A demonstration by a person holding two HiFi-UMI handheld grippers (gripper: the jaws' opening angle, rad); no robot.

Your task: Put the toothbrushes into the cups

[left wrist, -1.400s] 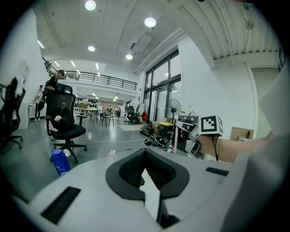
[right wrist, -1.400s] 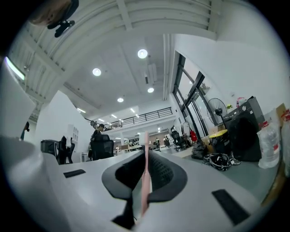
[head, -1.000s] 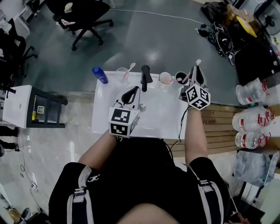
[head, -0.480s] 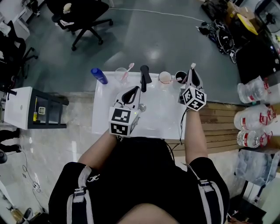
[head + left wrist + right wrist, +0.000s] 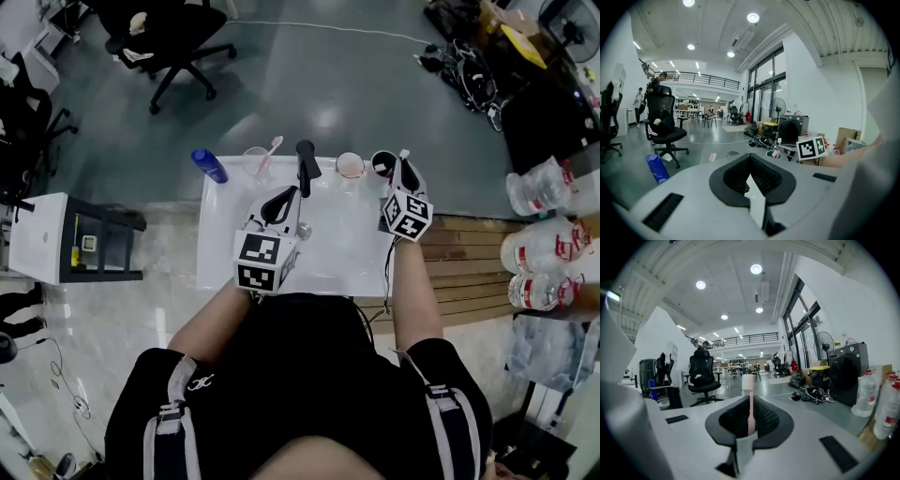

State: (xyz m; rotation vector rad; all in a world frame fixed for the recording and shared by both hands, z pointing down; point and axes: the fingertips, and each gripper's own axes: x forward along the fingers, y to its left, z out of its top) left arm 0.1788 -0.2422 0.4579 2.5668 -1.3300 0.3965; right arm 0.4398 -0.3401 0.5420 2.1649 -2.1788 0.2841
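Three cups on the white bench (image 5: 328, 253), clear cup (image 5: 253, 161) holding one pink toothbrush (image 5: 272, 150), pink-rimmed cup (image 5: 350, 166), dark cup (image 5: 383, 164), second toothbrush (image 5: 750, 399) clamped upright in right claw (image 5: 749, 422), left claw (image 5: 750, 176) pressed together, empty.

Black swivel chairs (image 5: 173, 33), a grey floor (image 5: 328, 84), tall glass windows (image 5: 766, 89) and a railed mezzanine (image 5: 708, 80) mark an open-plan office.

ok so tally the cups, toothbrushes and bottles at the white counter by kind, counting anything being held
cups: 3 (clear cup, pinkish cup, black cup)
toothbrushes: 2 (toothbrush in the clear cup, held toothbrush in the right gripper)
bottles: 1 (blue bottle)
total: 6
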